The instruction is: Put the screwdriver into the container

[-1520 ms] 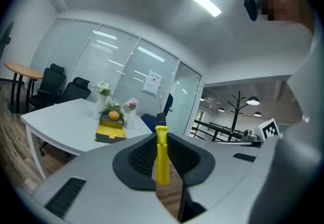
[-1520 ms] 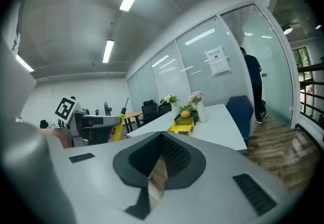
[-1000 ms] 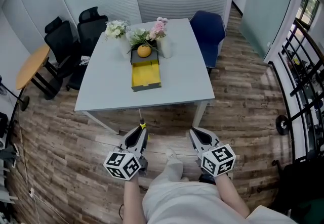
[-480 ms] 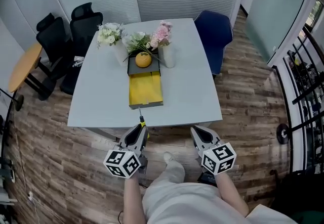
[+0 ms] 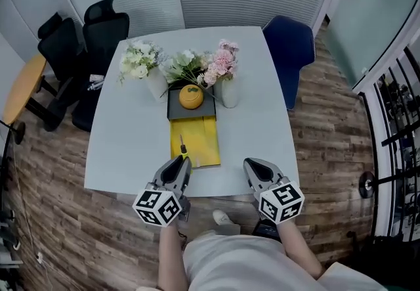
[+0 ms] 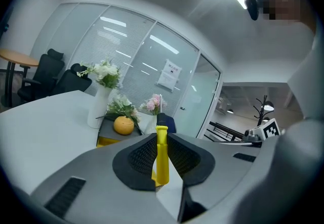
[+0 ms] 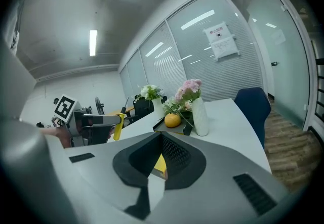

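My left gripper [image 5: 180, 162] is shut on a screwdriver [image 5: 184, 150] with a yellow handle, its thin shaft pointing away from me. In the left gripper view the handle [image 6: 161, 154] stands upright between the jaws. The screwdriver tip hangs over the near end of a yellow open container [image 5: 205, 144] on the white table [image 5: 125, 145]. A dark grey box [image 5: 177, 110] adjoins the container's far end. My right gripper [image 5: 252, 165] is shut and empty, over the table's near edge to the right of the container. The right gripper view shows the screwdriver [image 7: 118, 126] at the left.
An orange round object [image 5: 191, 96] sits on the grey box, with vases of flowers [image 5: 223, 79] on both sides. A blue chair [image 5: 292, 53] stands at the far right corner, black office chairs [image 5: 85, 40] at the left. A metal railing [image 5: 394, 119] runs along the right.
The table has come much closer in the head view. Both grippers, earlier over the wooden floor, now reach over the table's near edge, and the screwdriver tip is over the yellow container.
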Available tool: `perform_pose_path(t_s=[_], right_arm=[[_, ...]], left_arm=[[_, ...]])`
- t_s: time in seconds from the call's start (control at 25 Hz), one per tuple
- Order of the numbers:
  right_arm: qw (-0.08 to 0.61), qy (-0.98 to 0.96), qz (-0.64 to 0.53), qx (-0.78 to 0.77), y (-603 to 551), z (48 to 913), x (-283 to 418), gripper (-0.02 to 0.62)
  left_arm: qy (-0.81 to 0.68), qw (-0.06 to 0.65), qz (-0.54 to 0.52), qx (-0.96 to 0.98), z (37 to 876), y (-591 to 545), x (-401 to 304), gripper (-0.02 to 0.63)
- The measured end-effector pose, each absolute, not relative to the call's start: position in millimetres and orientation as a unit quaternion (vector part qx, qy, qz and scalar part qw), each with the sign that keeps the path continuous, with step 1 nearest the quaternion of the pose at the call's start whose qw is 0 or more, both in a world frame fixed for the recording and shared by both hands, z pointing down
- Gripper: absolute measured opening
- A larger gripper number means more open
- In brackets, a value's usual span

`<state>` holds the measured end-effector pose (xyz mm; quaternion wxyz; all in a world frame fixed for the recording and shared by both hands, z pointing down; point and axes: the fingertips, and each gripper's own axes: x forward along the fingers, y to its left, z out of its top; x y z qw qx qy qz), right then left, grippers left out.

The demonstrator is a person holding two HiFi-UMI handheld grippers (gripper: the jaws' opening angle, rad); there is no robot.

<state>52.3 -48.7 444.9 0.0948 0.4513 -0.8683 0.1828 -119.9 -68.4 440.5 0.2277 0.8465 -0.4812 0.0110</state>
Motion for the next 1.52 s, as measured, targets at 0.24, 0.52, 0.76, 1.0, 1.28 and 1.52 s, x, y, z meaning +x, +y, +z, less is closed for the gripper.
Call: perform_pose_path(t_s=[0.24, 0.52, 0.76, 1.0, 1.28, 1.52], right_arm=[[0.106, -0.869, 0.189, 0.444, -81.9, 456.4, 38.0, 0.015], [0.11, -0.867, 0.191, 0.447, -94.9, 457.0, 40.0, 0.015], [0.111, -0.869, 0.187, 0.444, -103.9, 454.8, 39.1, 0.015], [0.111, -0.874, 0.186, 0.435, -111.2, 455.8, 33.2, 0.015], [0.113, -0.874, 0.189, 0.434, -126.0, 459.2, 36.5, 0.015], [0.123, -0.871, 0.2, 0.431, -134.3, 473.1, 37.7, 0.015]], left_arm=[[-0.488, 0.248, 0.014, 0.837, 458.6, -99.2, -134.7, 0.061], [-0.493, 0.262, 0.016, 0.83, 469.0, -112.4, -141.0, 0.06], [-0.496, 0.266, 0.016, 0.826, 471.6, -119.1, -143.0, 0.061], [-0.501, 0.263, 0.018, 0.824, 470.6, -126.9, -146.1, 0.061], [-0.501, 0.269, 0.024, 0.822, 475.8, -141.8, -142.5, 0.061], [-0.496, 0.28, 0.034, 0.821, 489.5, -148.0, -136.8, 0.06]])
